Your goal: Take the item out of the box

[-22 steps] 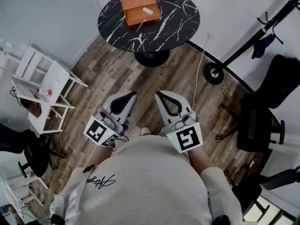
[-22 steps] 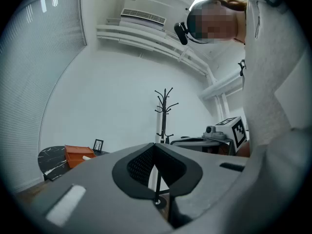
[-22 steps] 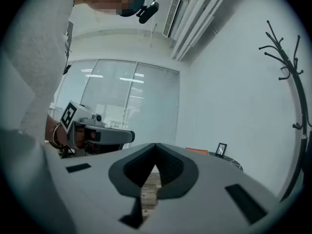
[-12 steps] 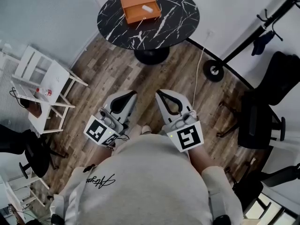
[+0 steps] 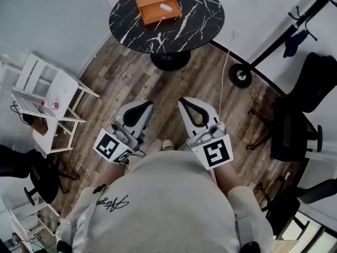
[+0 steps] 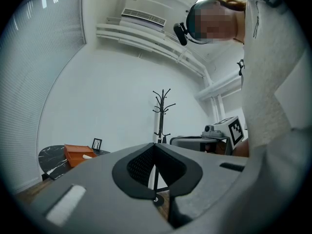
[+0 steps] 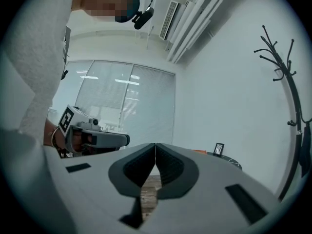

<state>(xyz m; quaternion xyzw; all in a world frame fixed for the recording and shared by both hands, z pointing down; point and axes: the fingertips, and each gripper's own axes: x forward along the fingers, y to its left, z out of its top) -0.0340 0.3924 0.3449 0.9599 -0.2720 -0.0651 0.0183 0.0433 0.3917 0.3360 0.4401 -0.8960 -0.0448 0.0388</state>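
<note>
An open orange box [image 5: 157, 5] lies on the round black marble table [image 5: 189, 28] at the top of the head view, with a small white item [image 5: 165, 7] inside it. The box [image 6: 78, 155] also shows far off in the left gripper view. Both grippers are held close to the person's body, well short of the table. My left gripper [image 5: 148, 105] has its jaws together with nothing between them. My right gripper [image 5: 181, 101] is likewise shut and empty. Their tips point toward the table.
A white folding rack [image 5: 50, 101] with a small bottle [image 5: 48, 105] stands at the left. A black coat stand [image 5: 274, 49] with a round base [image 5: 240, 79] is at the right, a white cable beside it. Black office chairs [image 5: 295, 130] sit at the right edge. Wooden floor lies between me and the table.
The view has shifted slightly; the table and box sit a little higher in the frame. Both grippers stay shut and held near the body.
</note>
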